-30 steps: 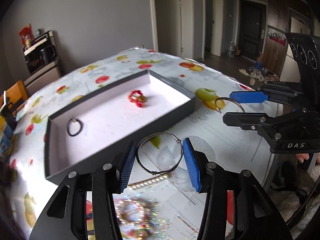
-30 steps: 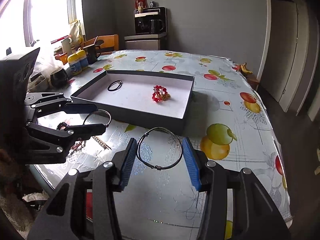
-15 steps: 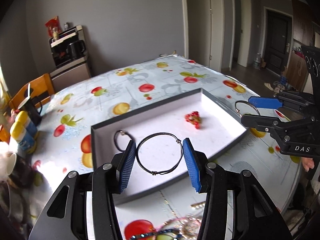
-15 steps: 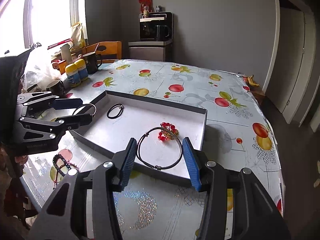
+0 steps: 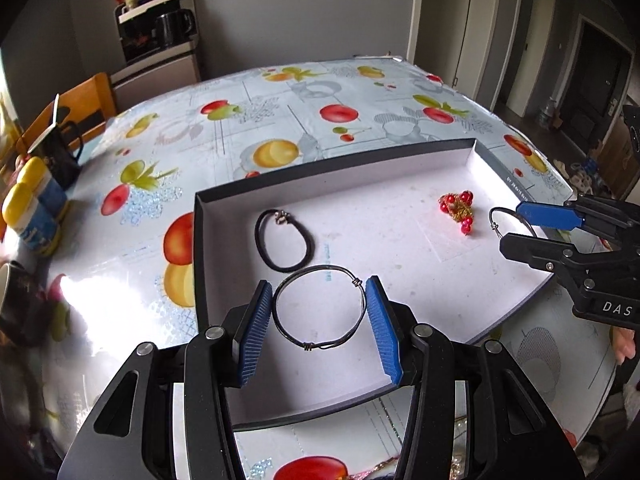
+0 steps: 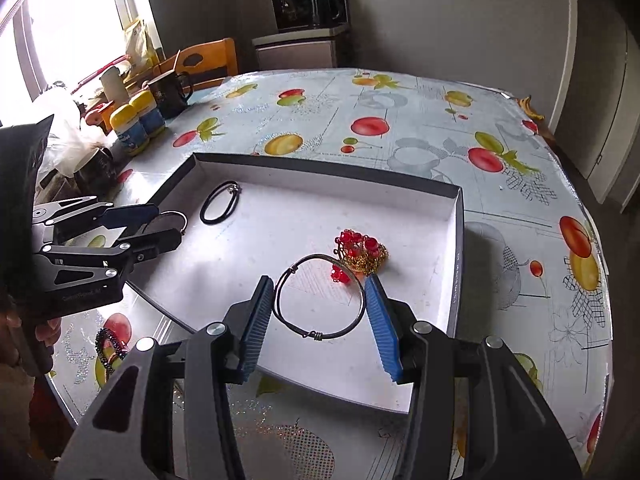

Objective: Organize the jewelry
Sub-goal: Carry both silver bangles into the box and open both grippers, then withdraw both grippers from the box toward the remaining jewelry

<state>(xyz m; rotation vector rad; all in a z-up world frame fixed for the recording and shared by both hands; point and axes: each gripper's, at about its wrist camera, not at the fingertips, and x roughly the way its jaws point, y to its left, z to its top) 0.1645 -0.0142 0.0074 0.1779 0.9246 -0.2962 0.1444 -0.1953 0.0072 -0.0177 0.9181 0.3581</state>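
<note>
A shallow dark box (image 5: 336, 162) (image 6: 328, 170) with a white floor sits on the fruit-print table. Inside lie a black cord bracelet (image 5: 284, 240) (image 6: 221, 202) and a red bead and gold chain piece (image 5: 458, 208) (image 6: 362, 254). My left gripper (image 5: 320, 312) is shut on a thin wire bangle (image 5: 282, 320), held over the box's near left part. My right gripper (image 6: 319, 306) is shut on a second wire bangle (image 6: 352, 326), held over the box just in front of the red beads. Each gripper shows in the other's view (image 5: 520, 228) (image 6: 164, 224).
Two yellow-lidded jars (image 6: 138, 120) (image 5: 30, 208) and a black mug (image 6: 172, 92) stand at the table's left side. A beaded bracelet (image 6: 106, 348) lies on the table in front of the box. A wooden chair (image 6: 200, 62) and a coffee machine (image 6: 308, 0) stand beyond.
Both grippers have moved from in front of the box to above its floor, each still holding its wire bangle.
</note>
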